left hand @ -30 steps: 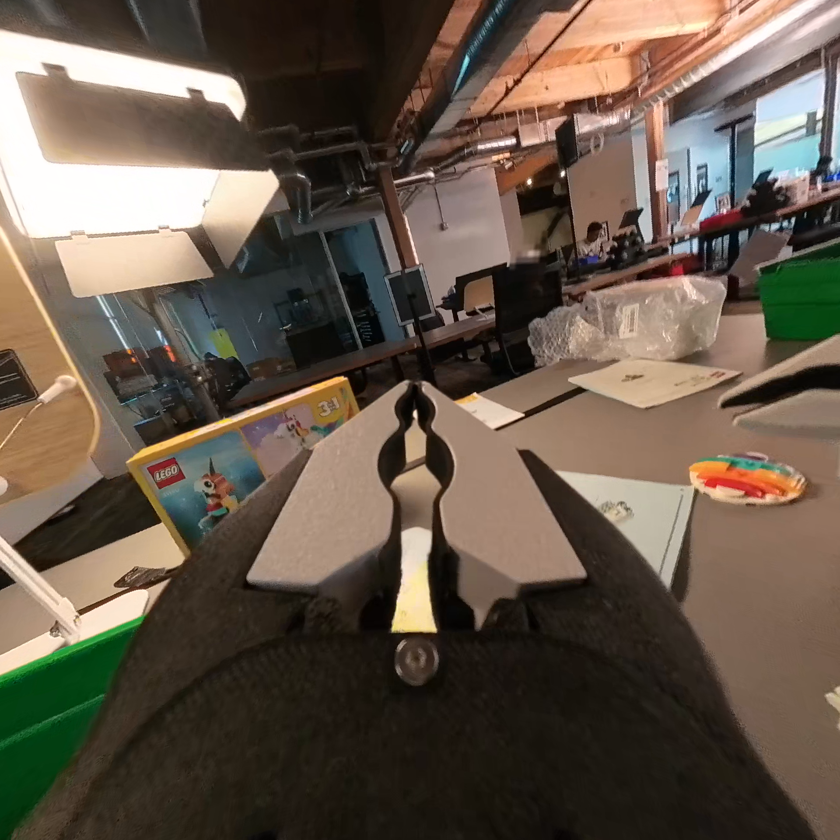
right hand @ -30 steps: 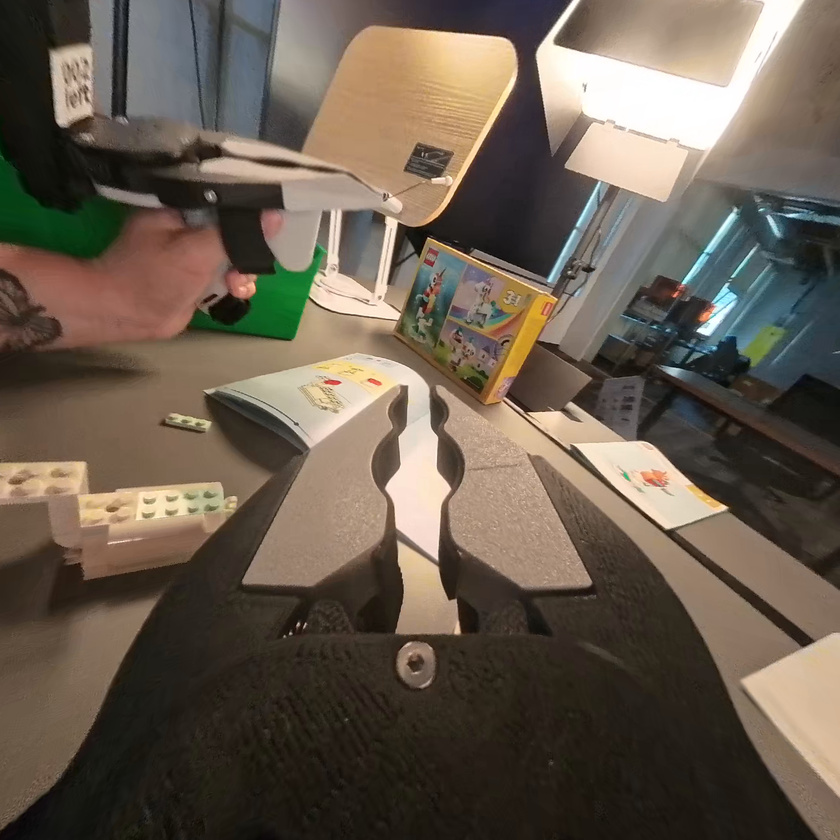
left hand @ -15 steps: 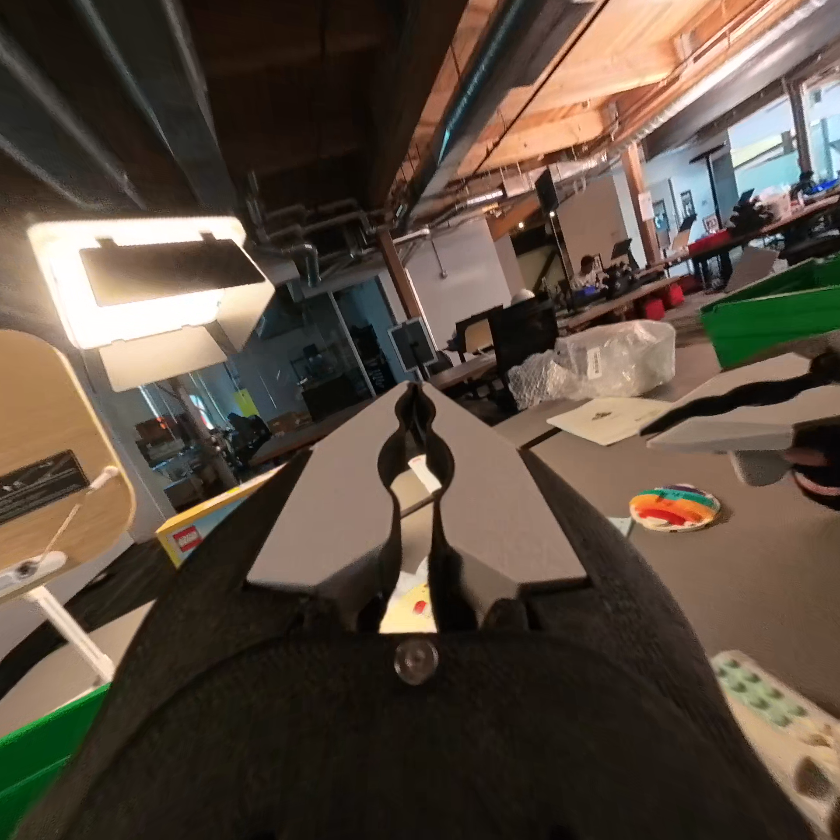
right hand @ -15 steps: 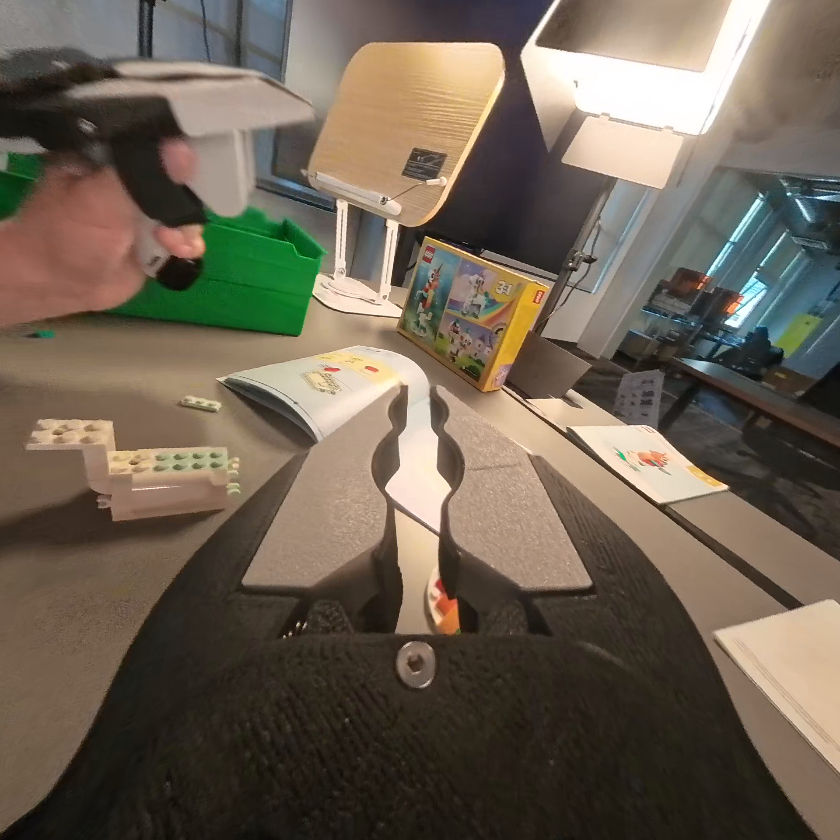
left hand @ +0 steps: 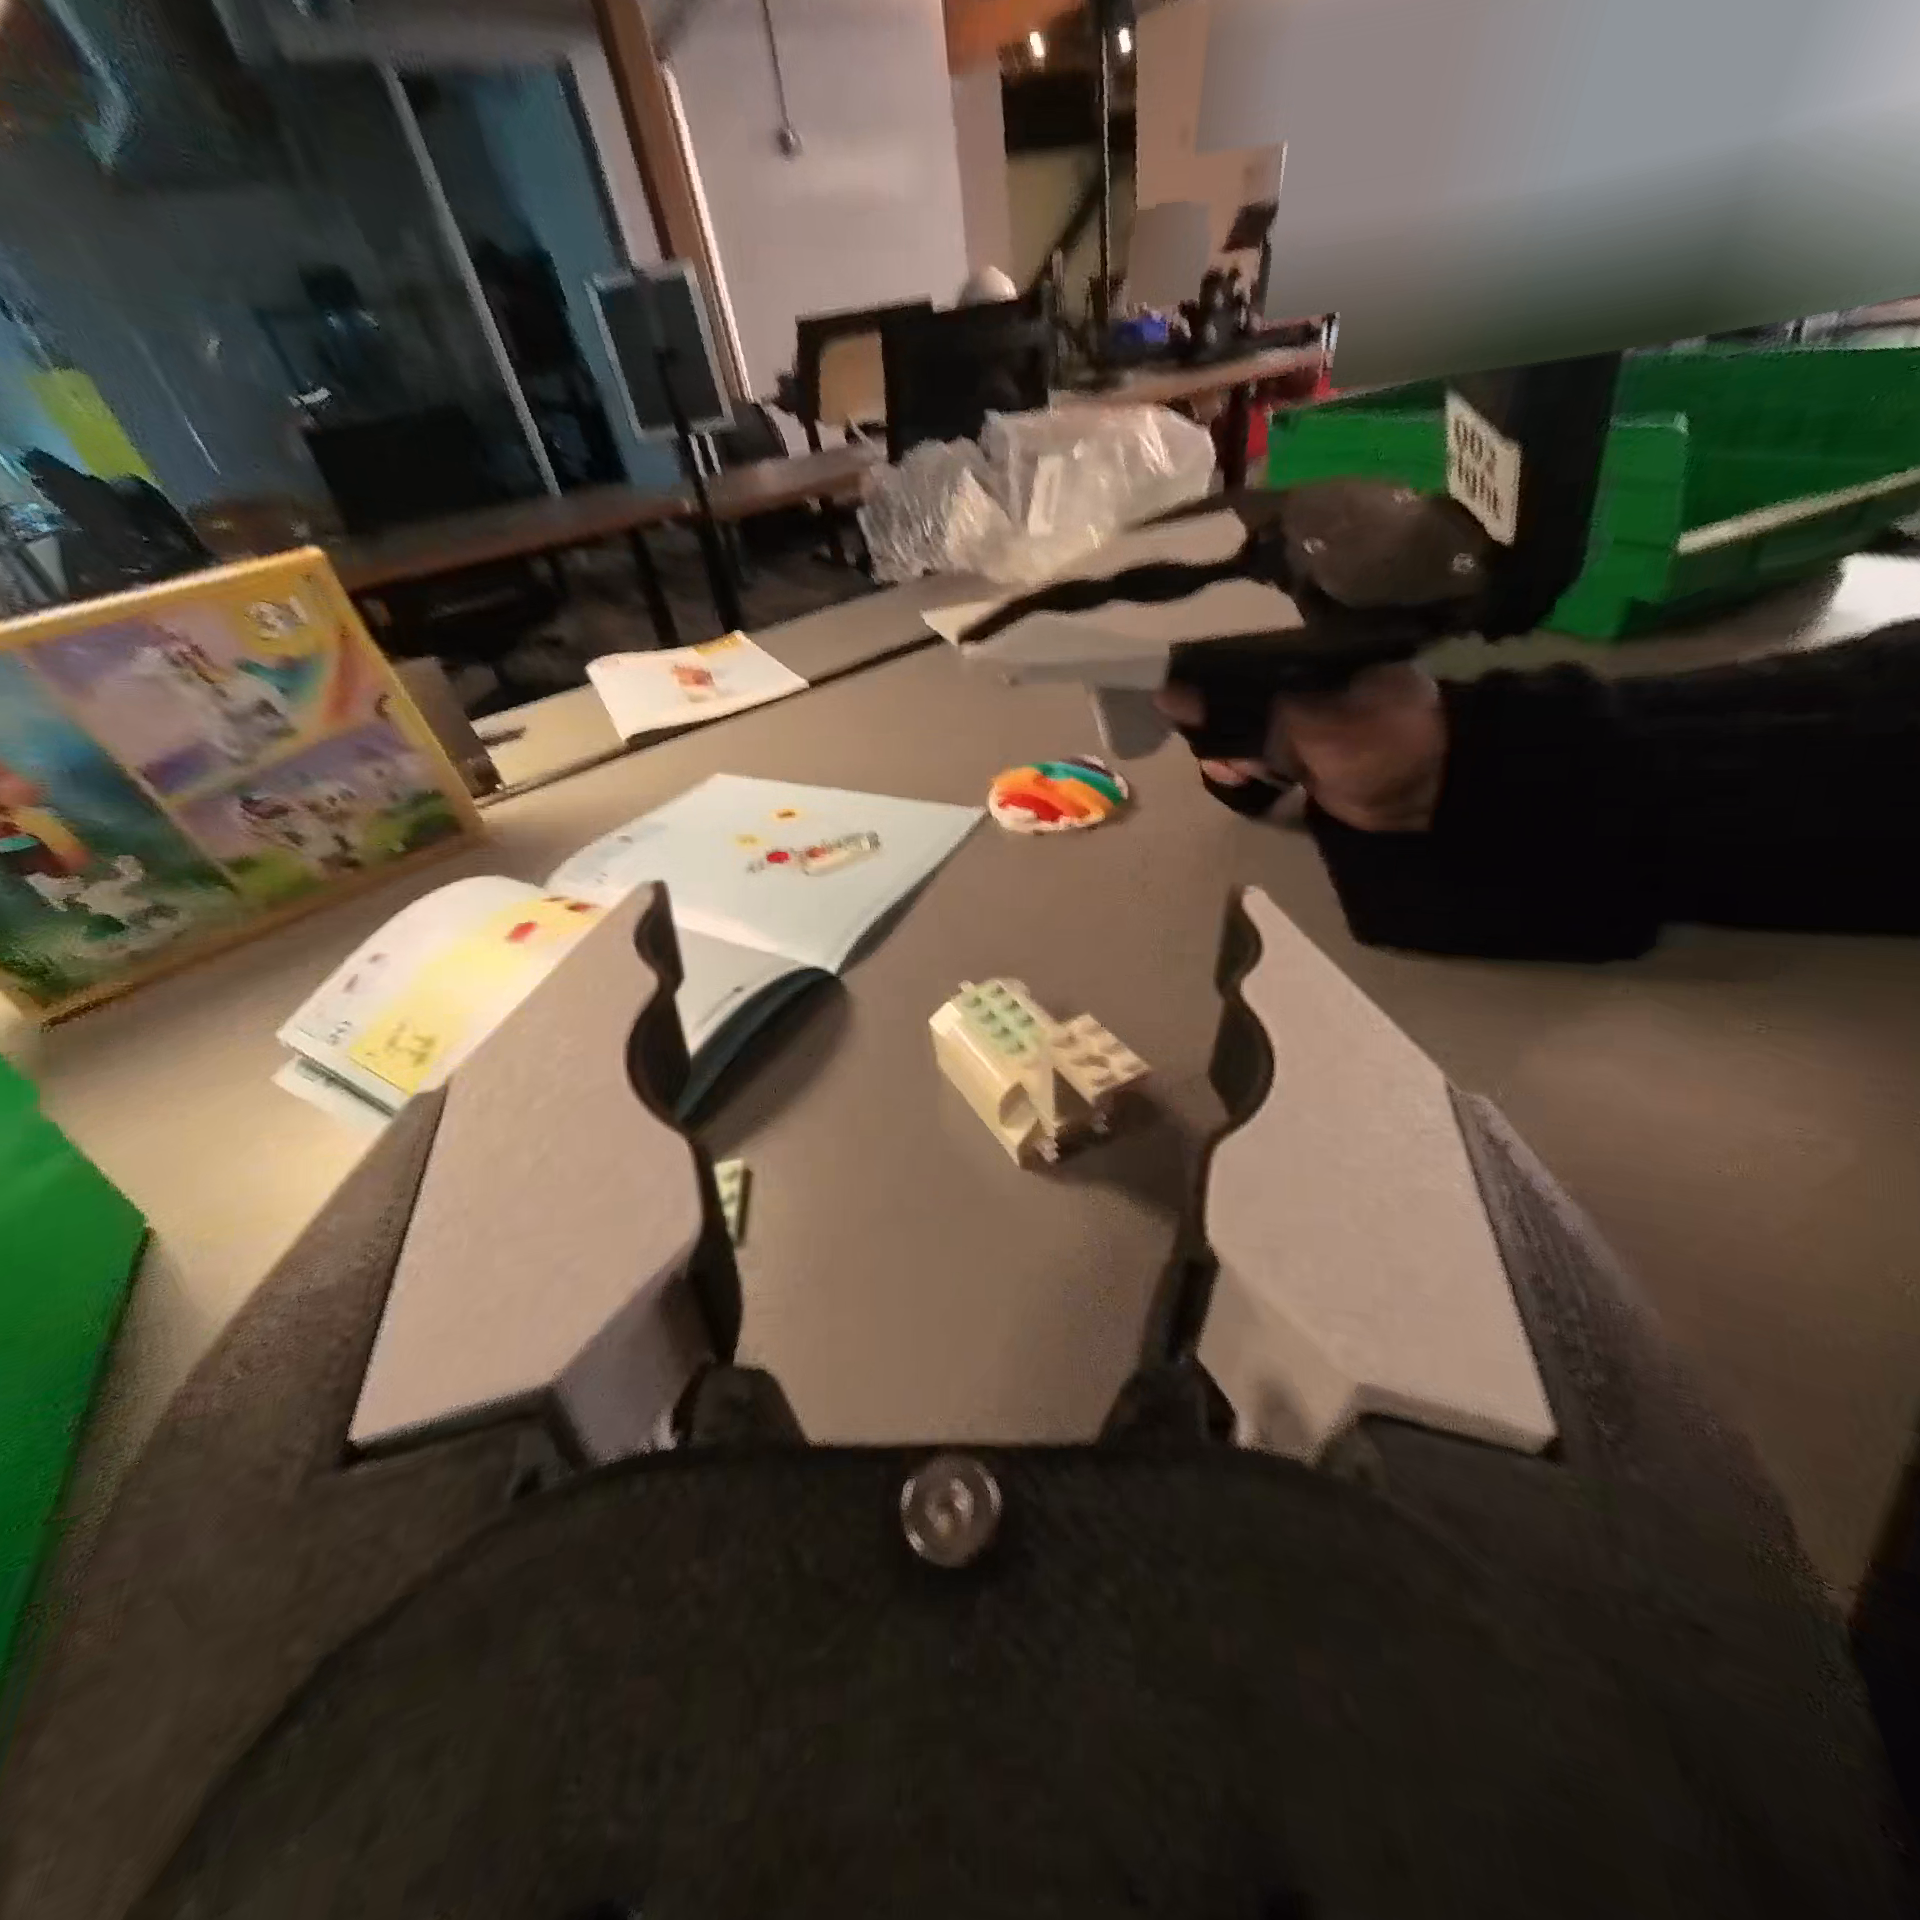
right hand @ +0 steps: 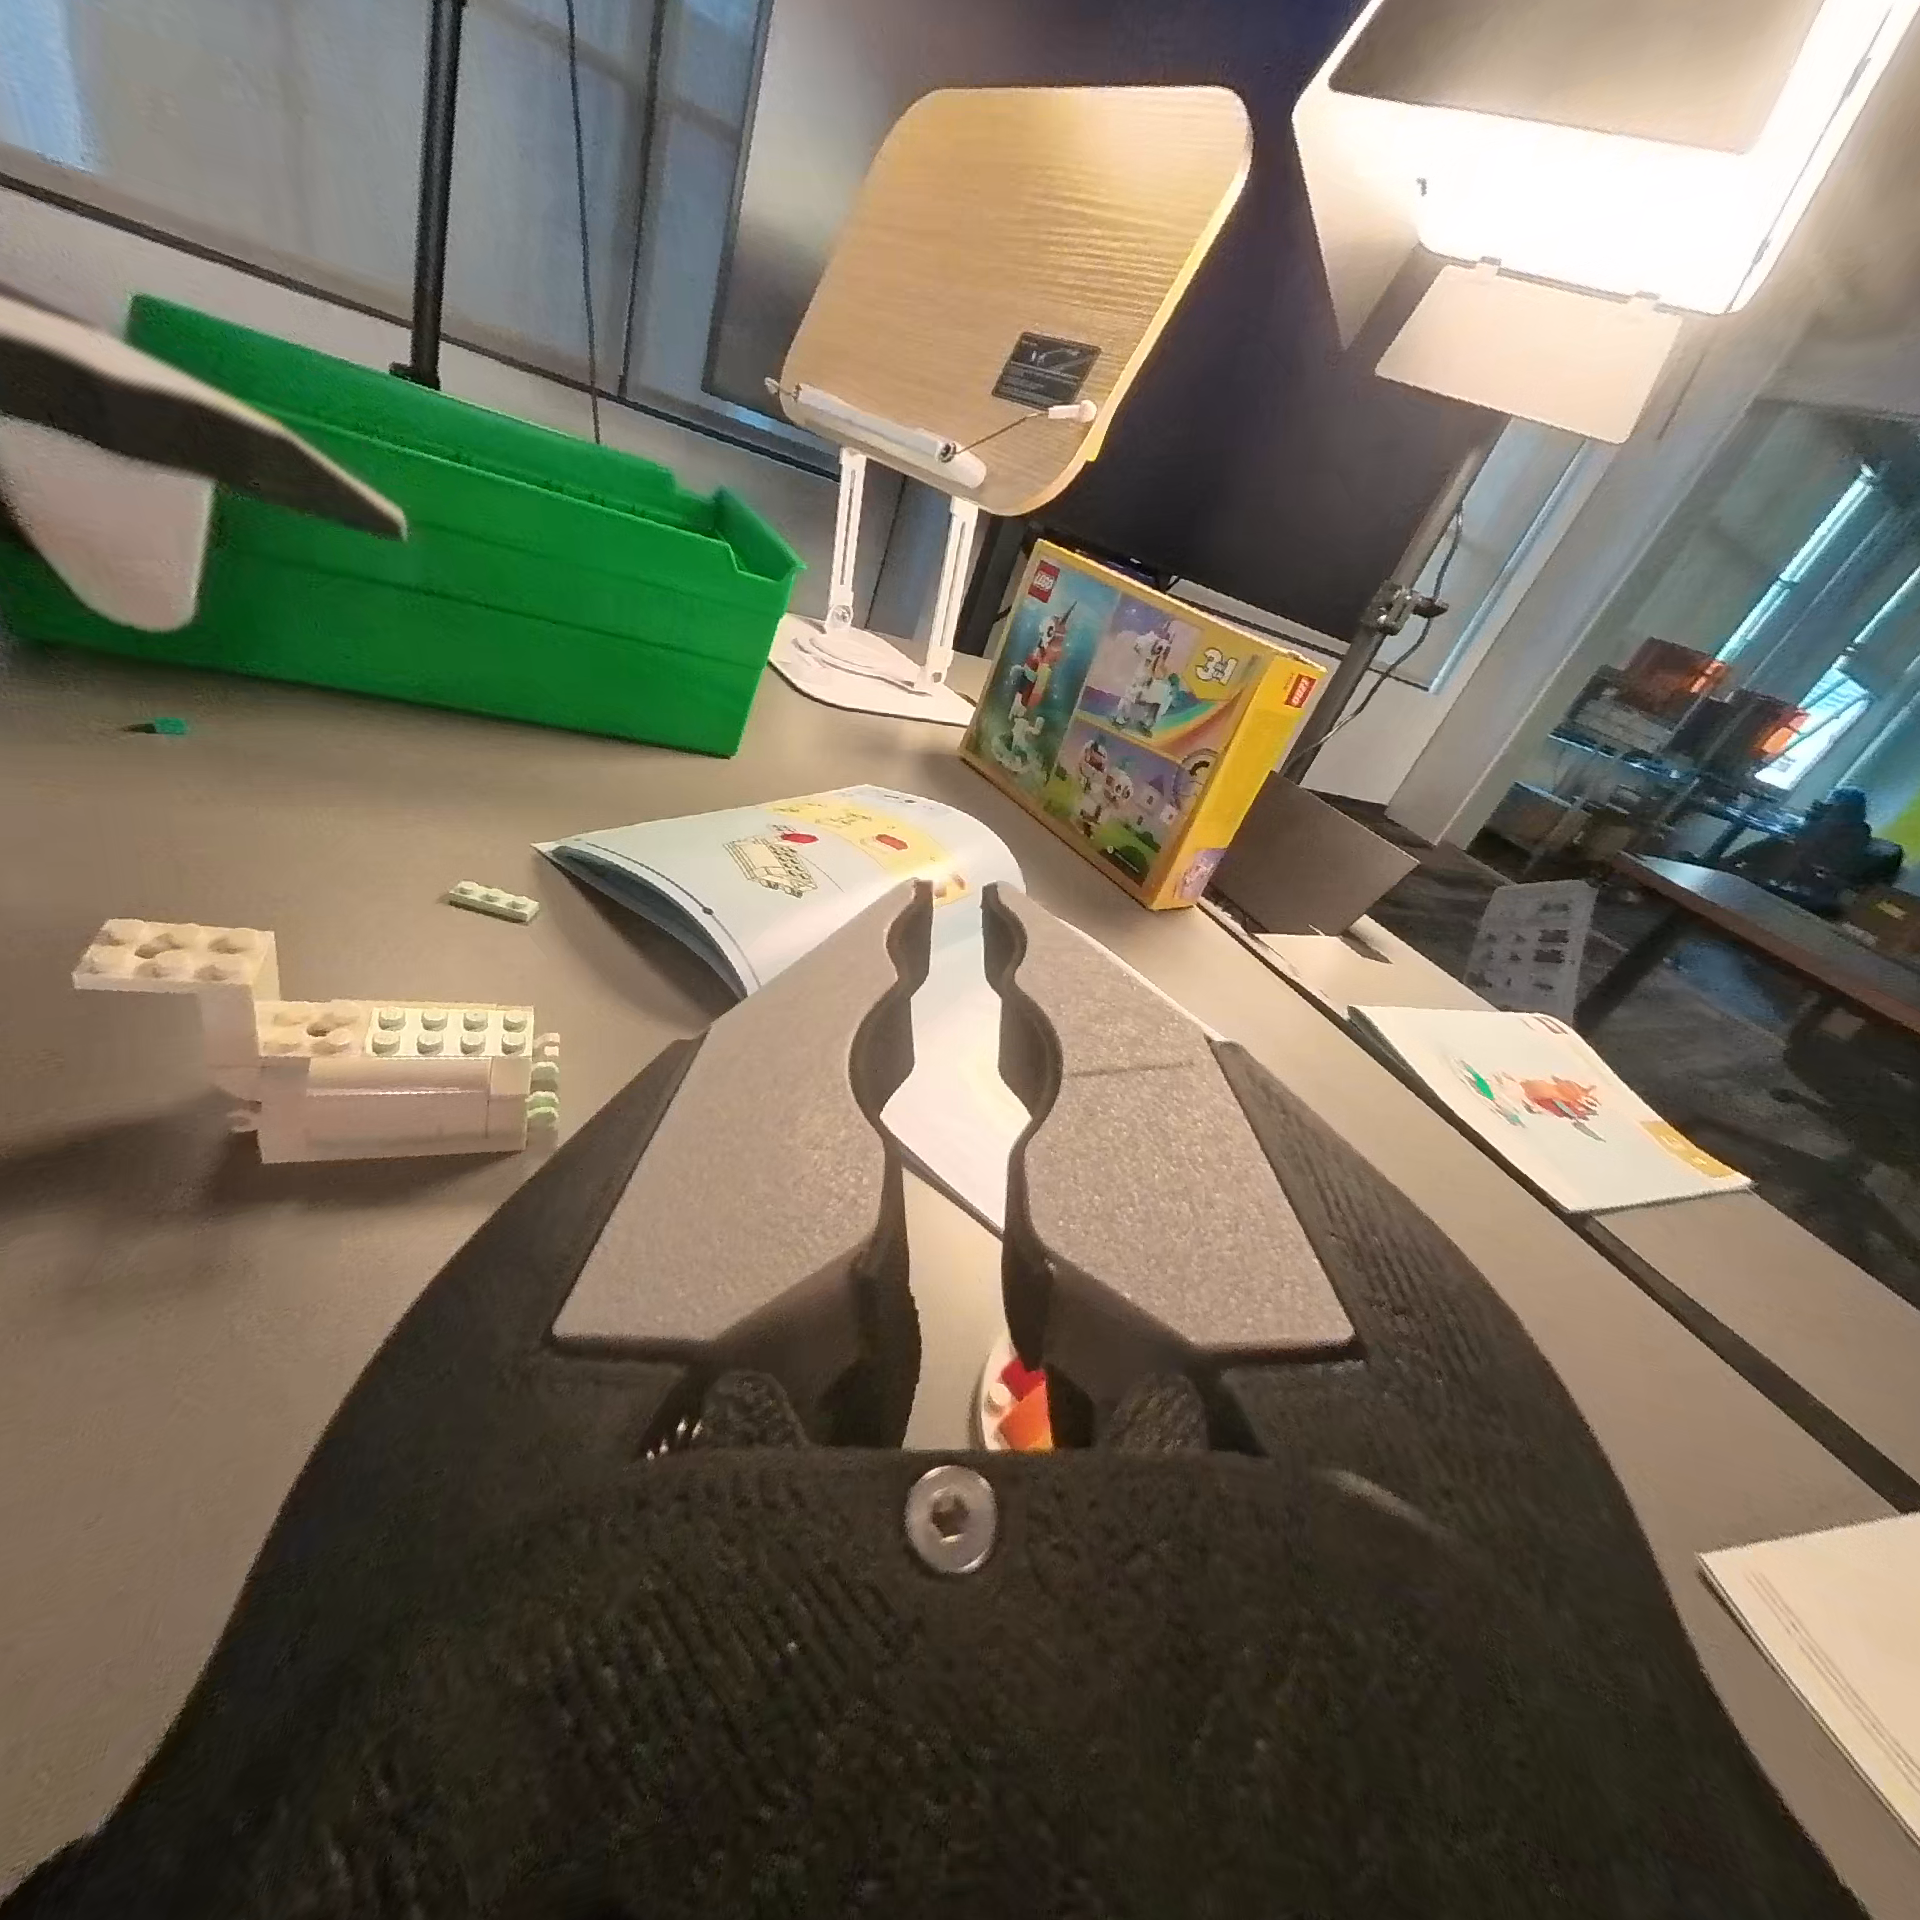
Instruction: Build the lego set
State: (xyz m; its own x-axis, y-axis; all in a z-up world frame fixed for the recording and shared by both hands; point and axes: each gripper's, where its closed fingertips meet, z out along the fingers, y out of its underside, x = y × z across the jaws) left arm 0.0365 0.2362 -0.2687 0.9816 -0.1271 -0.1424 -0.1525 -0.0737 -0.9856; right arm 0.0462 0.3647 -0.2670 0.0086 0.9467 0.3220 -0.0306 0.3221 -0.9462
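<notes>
A half-built white lego model (left hand: 1039,1070) with a pale green top lies on the grey table (left hand: 935,1299). My left gripper (left hand: 948,914) is open wide and empty, held above the table with the model seen between its fingers. A small pale green plate (left hand: 732,1195) lies by its left finger. My right gripper (right hand: 954,896) is shut with only a thin slit and holds nothing; it hovers over the open instruction booklet (right hand: 810,873). The model (right hand: 343,1070) and the plate (right hand: 496,902) lie to its left. A rainbow lego disc (left hand: 1057,795) lies under it.
A yellow lego box (right hand: 1143,717) and a wooden book stand (right hand: 1018,291) stand at the back. Green bins (right hand: 468,582) (left hand: 1714,499) flank the work area. A second booklet (right hand: 1538,1112) lies near the table edge. A lit lamp panel (right hand: 1610,156) hangs above. Tip to tip, the grippers are about 15 cm apart.
My left gripper has opened from shut to wide open and tipped down from the ceiling towards the table and the model. My right gripper has stayed nearly still over the booklet.
</notes>
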